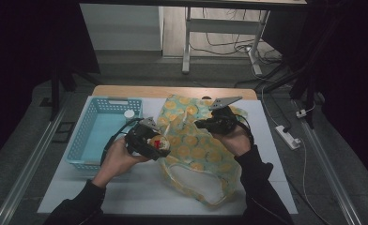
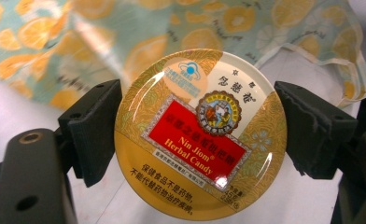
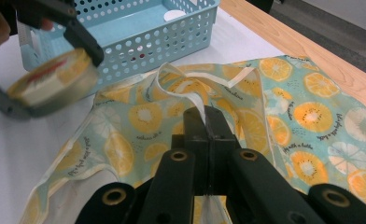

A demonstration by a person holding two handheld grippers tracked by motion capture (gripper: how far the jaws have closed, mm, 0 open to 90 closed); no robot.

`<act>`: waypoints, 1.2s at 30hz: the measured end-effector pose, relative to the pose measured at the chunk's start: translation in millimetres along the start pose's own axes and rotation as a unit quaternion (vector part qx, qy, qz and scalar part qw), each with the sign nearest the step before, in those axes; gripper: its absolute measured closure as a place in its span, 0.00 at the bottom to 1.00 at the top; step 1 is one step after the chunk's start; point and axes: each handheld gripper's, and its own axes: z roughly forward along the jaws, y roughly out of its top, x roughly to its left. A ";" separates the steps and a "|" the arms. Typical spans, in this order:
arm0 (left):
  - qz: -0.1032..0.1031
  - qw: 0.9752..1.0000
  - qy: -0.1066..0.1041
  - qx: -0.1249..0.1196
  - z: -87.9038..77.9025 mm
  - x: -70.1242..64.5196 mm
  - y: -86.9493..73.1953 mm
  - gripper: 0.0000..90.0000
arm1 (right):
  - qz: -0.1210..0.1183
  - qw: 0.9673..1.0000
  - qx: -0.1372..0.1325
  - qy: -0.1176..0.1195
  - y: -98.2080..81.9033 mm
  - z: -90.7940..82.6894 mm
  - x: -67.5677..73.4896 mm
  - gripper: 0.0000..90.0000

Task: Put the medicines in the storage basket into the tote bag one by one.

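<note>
From the high view, the left tool [image 1: 157, 142] is held above the white surface [image 1: 140, 187], between the blue basket [image 1: 86, 140] and the fruit-print bag [image 1: 196, 154], with a round candy tin [image 1: 159, 140] clamped in it. The right tool [image 1: 209, 123] sits over the upper part of the bag, pinching its fabric. That split looks deliberate: one hand carries the tin while the other keeps hold of the bag, probably so its mouth can be kept up or steady. A small white round thing [image 1: 129, 113] lies in the far corner of the basket.

In the left gripper view, the tin [image 2: 200, 135] sits squarely between the two black jaws, which press on its rim from both sides, its printed lid facing the camera. Gripping it across its width keeps the flat tin from slipping. The bag [image 2: 125, 42] lies behind it, so the tin is close to the bag but above the surface.

In the right gripper view, the right tool [image 3: 203, 126] is closed tight on the bag's white strap [image 3: 197, 100], which loops up from the cloth [image 3: 302, 102]. Holding the strap lifts the opening clear. The left tool [image 3: 41, 79] with the tin [image 3: 50, 77] hangs at the left, in front of the basket [image 3: 139, 37], apart from the bag.
</note>
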 end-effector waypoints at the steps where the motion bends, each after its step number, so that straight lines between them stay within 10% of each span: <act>1: 0.004 1.000 -0.002 0.002 2.5 -1.4 1.8 0.22 | 0.000 1.000 0.000 0.000 0.0 -0.1 -0.1 0.99; 24: 0.047 0.999 -0.025 0.005 72.2 -15.9 44.2 0.22 | 0.000 1.000 -0.006 -0.005 -1.4 -0.4 -2.2 0.99; 36: 0.037 0.999 -0.014 0.010 109.6 -7.0 47.8 0.22 | 0.002 1.000 -0.006 -0.008 -3.1 2.2 -4.2 0.99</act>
